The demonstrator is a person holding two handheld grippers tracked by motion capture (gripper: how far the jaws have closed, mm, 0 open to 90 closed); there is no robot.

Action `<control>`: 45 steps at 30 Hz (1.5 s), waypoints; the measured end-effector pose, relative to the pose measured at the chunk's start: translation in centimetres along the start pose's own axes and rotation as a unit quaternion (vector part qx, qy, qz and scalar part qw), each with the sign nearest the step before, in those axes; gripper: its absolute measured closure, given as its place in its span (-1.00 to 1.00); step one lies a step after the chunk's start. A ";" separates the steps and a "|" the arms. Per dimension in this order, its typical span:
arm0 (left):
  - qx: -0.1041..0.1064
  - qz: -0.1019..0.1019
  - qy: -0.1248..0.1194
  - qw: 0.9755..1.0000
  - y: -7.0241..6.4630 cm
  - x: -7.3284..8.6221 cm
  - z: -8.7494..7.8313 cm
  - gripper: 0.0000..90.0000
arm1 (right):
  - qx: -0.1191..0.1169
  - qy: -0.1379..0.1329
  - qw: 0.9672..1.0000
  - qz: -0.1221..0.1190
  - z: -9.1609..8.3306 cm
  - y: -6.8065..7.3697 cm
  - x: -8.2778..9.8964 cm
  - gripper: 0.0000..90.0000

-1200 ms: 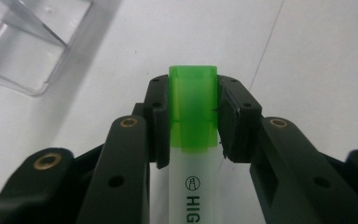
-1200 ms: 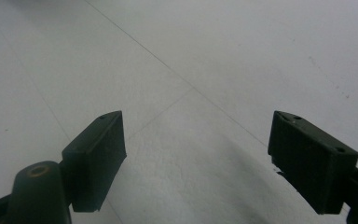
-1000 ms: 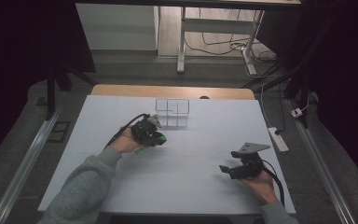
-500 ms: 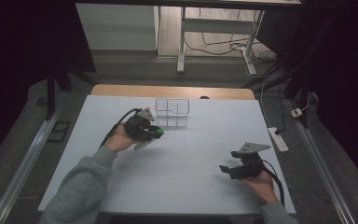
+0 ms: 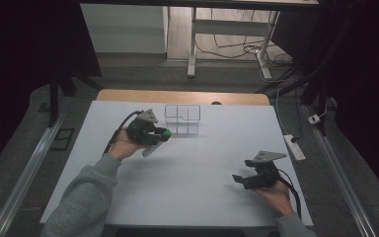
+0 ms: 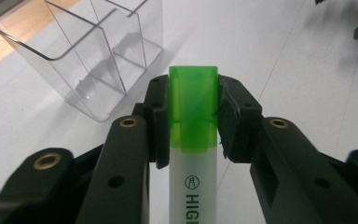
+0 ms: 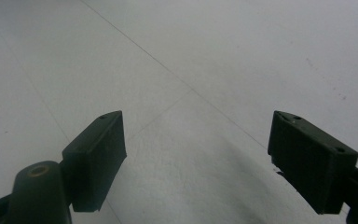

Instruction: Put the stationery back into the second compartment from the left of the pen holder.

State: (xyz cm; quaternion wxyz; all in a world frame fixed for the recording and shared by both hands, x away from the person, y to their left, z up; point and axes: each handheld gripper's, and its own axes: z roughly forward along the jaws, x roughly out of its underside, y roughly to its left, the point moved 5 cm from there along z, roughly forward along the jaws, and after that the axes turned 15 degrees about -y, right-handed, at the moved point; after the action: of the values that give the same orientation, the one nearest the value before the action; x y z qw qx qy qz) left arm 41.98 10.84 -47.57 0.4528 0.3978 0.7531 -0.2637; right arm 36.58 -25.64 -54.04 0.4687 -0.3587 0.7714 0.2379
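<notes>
Highlighter [image 6: 193, 100] higher, nearer organiser [image 5: 182, 118] than before

So from the right gripper [image 7: 196, 158] cam you just get its two black jaws poking up from the bottom corners of the frame, one at lower left, one at lower right, standing wide apart with nothing between them. The left pad is angled, and there's a brass-coloured pivot at the bottom left corner. Behind them is the white table [image 7: 205, 56], plain and a bit grainy. A thin seam line runs from the top, left of centre, down toward the right edge, with a fainter one branching off toward lower left. A few tiny dark specks sit at the right side.
</notes>
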 end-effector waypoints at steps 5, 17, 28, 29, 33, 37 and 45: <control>-0.005 -0.004 -0.013 1.000 0.2 -0.3 -0.3 0.48 | 0.000 0.000 1.000 0.000 0.0 0.0 0.0 -0.59; -0.015 -0.007 -0.038 0.999 0.5 -1.3 -1.0 0.47 | -0.001 0.000 1.000 0.000 0.0 0.0 0.0 -0.59; -0.024 -0.013 -0.068 0.997 0.8 -2.5 -1.6 0.47 | -0.001 0.000 1.000 0.000 0.0 0.0 0.0 -0.59; -0.024 -0.014 -0.071 0.997 0.9 -2.7 -1.7 0.47 | -0.001 -0.001 1.000 0.000 0.0 0.0 0.0 -0.59; -0.030 -0.015 -0.083 0.996 1.0 -3.4 -1.8 0.47 | 0.000 -0.001 1.000 0.001 0.0 0.0 0.0 -0.59; -0.032 -0.017 -0.091 0.995 1.3 -4.0 -1.9 0.47 | 0.000 0.000 1.000 0.000 0.0 0.0 0.0 -0.59; -0.041 -0.019 -0.103 0.994 1.8 -5.1 -1.8 0.47 | -0.001 0.001 1.000 0.001 0.1 0.0 0.0 -0.59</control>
State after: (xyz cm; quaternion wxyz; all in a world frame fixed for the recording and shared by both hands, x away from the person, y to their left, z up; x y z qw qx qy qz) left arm 44.03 11.35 -42.24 0.5383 0.3352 0.7204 -0.2809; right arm 36.58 -25.59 -54.10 0.4674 -0.3586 0.7721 0.2384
